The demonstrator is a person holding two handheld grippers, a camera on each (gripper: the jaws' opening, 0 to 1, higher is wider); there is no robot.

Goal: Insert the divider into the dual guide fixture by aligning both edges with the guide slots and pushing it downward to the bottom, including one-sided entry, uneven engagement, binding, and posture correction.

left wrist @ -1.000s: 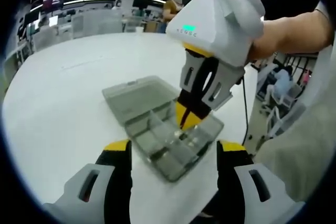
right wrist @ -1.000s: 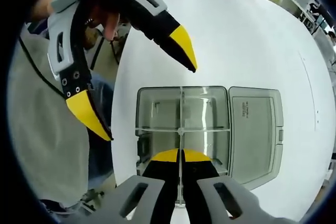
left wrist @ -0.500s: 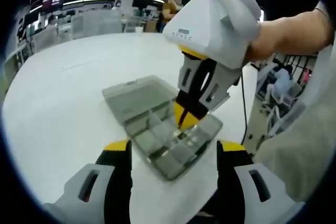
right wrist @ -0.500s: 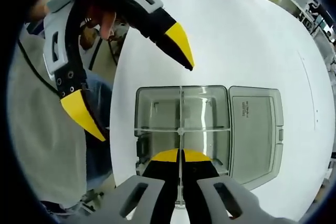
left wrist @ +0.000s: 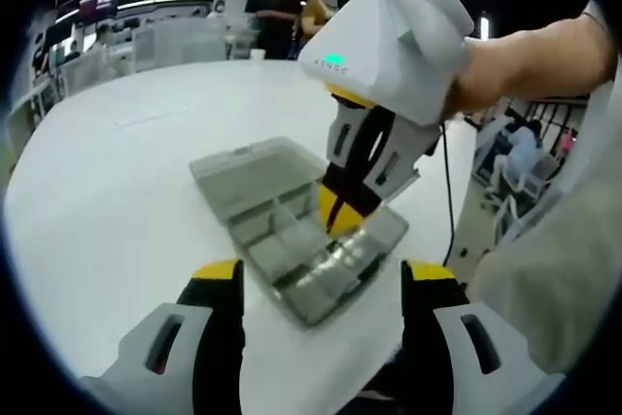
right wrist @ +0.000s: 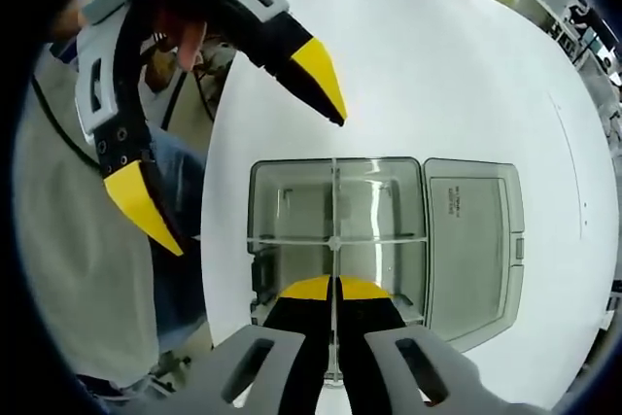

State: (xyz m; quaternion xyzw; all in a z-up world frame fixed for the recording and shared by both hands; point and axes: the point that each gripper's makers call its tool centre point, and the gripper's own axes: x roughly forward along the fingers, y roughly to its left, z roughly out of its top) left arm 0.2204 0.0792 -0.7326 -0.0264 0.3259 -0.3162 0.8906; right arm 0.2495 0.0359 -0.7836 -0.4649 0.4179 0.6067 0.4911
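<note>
A clear plastic compartment box (left wrist: 292, 240) lies on the white table with its lid (left wrist: 248, 172) folded open. In the right gripper view the box (right wrist: 292, 206) sits straight ahead, lid (right wrist: 471, 240) to the right. My right gripper (right wrist: 335, 291) is shut on the thin clear divider (right wrist: 333, 196), seen edge-on along the box's middle and crossing a transverse wall. From the left gripper view the right gripper (left wrist: 338, 213) comes down from the upper right into the box. My left gripper (left wrist: 321, 274) stands open just short of the box, and shows again as the left gripper (right wrist: 260, 187), jaws spread wide.
The round white table (left wrist: 107, 172) stretches far to the left and back. Its edge (left wrist: 457, 230) runs close to the box on the right, with a cable, chairs and a person's clothing (left wrist: 554, 279) beyond. People stand in the far background.
The right gripper with the divider has shifted slightly up and left over the box. The left gripper has drifted a little away from the box, still open.
</note>
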